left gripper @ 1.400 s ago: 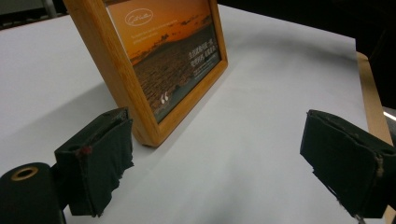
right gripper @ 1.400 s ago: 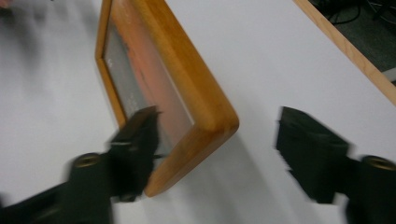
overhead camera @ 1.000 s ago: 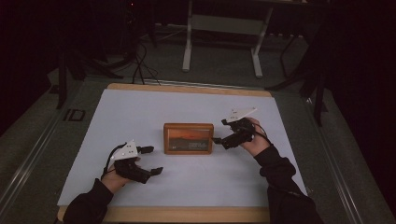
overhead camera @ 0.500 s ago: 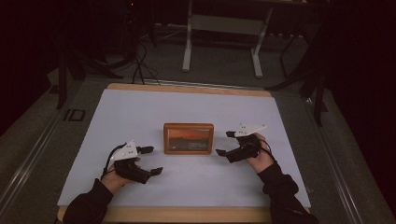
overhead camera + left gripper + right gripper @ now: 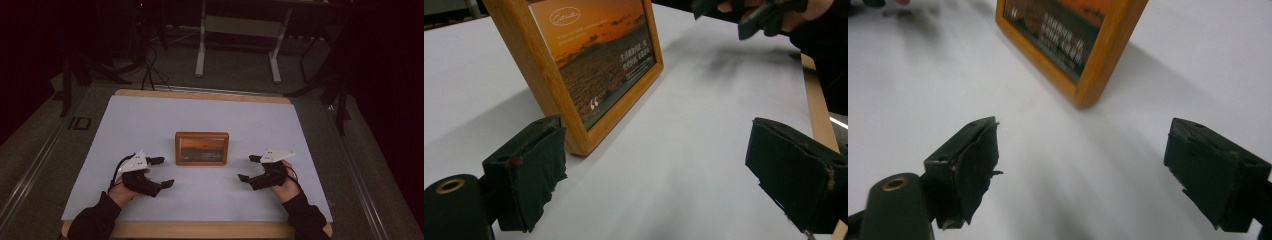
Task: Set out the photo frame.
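Standing upright near the middle of the white tabletop (image 5: 150,120), a wooden picture frame (image 5: 202,148) sits between two hand-held tools, touched by neither. The left tool (image 5: 165,172) and the right tool (image 5: 248,168) both rest low toward the near edge, jaws wide apart and empty. Judging from its upright pose, a one-sided nudge could tip the frame flat or slide it.

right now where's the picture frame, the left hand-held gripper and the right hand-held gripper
picture frame (image 5: 202,148), high view, middle of the sunset picture
left hand-held gripper (image 5: 162,172), high view, midway between its open fingertips
right hand-held gripper (image 5: 248,168), high view, midway between its open fingertips
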A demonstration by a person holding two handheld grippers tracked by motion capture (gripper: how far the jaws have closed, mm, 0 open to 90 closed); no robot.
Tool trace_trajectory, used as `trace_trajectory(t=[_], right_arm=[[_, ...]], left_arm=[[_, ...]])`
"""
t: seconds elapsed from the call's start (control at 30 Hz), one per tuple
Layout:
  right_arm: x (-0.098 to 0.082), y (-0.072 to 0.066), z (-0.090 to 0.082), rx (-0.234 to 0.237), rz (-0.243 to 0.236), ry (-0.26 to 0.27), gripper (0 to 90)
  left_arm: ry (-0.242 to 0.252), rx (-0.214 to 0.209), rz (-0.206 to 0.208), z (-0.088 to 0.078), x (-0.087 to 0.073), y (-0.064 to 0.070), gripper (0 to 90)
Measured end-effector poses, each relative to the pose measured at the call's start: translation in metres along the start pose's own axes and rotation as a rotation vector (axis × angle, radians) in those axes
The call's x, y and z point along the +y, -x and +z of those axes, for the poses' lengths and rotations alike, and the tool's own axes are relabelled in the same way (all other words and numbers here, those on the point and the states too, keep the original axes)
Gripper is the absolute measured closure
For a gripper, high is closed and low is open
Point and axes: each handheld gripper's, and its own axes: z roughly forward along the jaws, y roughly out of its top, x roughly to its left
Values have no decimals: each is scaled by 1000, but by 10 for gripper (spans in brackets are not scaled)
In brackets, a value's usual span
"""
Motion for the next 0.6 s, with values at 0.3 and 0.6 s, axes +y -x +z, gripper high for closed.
trace_trajectory(t=[0.3,0.6], right_arm=[[-19,-10,-12,-5,37,15,140],[-36,-21,-24,-11,50,18,139]], left_arm=[[-9,0,8,0,-1,0,96],[-5,0,11,0,-1,1,96]])
